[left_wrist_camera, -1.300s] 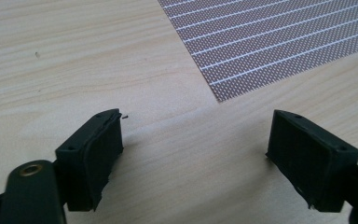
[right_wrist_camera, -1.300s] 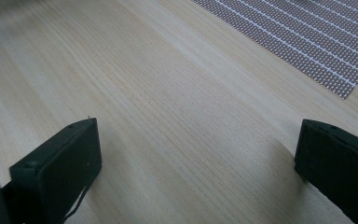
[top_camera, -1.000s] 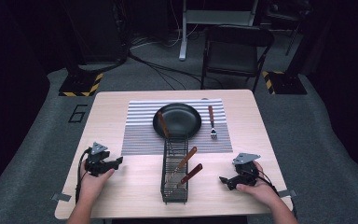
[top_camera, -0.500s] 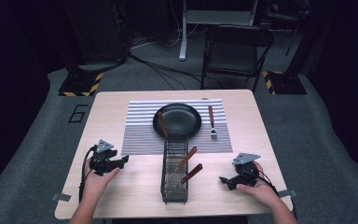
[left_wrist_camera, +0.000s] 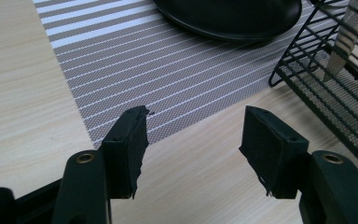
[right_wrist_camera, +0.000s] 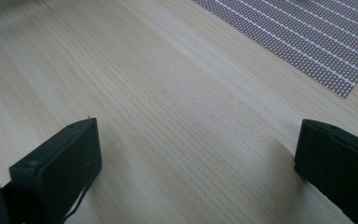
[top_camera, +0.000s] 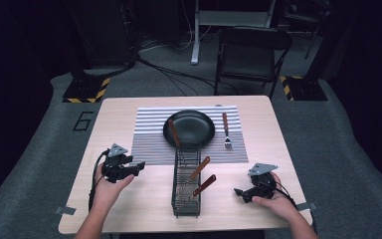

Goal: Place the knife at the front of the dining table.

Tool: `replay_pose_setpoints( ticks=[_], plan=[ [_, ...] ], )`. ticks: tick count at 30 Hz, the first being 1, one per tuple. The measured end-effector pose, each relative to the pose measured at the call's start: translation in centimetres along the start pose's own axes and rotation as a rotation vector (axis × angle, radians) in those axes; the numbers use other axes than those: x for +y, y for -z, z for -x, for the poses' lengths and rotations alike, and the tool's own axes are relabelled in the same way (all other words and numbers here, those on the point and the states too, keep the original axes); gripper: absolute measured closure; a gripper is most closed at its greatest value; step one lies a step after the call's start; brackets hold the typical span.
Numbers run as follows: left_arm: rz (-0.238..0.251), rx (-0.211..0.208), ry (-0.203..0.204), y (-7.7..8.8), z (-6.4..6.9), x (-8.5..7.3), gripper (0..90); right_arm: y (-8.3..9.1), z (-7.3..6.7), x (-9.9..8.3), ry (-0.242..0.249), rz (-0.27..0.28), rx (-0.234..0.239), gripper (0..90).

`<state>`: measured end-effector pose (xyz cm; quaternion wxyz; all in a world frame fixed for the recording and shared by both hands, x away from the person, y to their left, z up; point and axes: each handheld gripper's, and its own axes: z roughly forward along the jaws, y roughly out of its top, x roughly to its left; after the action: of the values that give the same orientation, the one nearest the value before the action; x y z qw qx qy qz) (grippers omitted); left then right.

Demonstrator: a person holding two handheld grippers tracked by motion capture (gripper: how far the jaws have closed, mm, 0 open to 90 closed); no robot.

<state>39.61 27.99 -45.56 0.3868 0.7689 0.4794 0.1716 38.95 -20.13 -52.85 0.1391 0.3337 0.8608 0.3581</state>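
Note:
My left gripper [top_camera: 138, 166] hovers open over the table's left side, its jaws toward the striped placemat [top_camera: 149, 139] and the black wire basket [top_camera: 185, 209]. In the left gripper view the open gripper [left_wrist_camera: 193, 140] faces the placemat's [left_wrist_camera: 168, 70] near corner, with the black plate [left_wrist_camera: 233, 18] beyond and the basket [left_wrist_camera: 326, 84] at right. Three wooden-handled utensils [top_camera: 199, 169] lean in the basket. A fork [top_camera: 226, 130] lies on the placemat right of the plate [top_camera: 189, 128]. Low at the table's right front sits my right gripper [top_camera: 238, 192], open, with bare wood between its jaws [right_wrist_camera: 196, 154].
The wooden table [top_camera: 109, 119] stands on grey carpet. A dark folding chair [top_camera: 251, 55] is behind its far edge, with cables and a hazard-striped base [top_camera: 84, 89] on the floor. The placemat's corner [right_wrist_camera: 307, 42] shows in the right gripper view.
My left gripper has moved a little forward and toward the basket. The right gripper has stayed in place.

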Motion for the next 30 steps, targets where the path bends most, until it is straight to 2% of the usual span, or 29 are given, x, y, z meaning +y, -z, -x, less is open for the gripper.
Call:
replay_pose_setpoints(
  ticks=[6,10,12,20,30],
  plan=[
    [-0.003,-0.019,-0.002,-0.1,0.5,0.9,43.4,0.0,0.0,0.0,0.003,-0.001,0.001,0.0],
    [0.008,-0.049,0.0,-0.2,0.8,1.8,44.9,0.0,0.1,0.0,0.009,-0.003,0.002,0.0],
    [0.003,-0.056,-0.02,-0.2,1.0,2.2,45.4,0.0,0.1,0.0,0.008,-0.003,0.002,0.0],
    [0.012,-0.088,-0.042,-0.2,2.1,4.0,51.5,0.0,0.1,0.0,0.009,-0.003,0.002,0.0],
    [0.031,-0.132,-0.051,-0.1,3.4,5.8,54.3,0.0,0.1,0.0,0.009,-0.002,0.002,0.0]
  ],
)
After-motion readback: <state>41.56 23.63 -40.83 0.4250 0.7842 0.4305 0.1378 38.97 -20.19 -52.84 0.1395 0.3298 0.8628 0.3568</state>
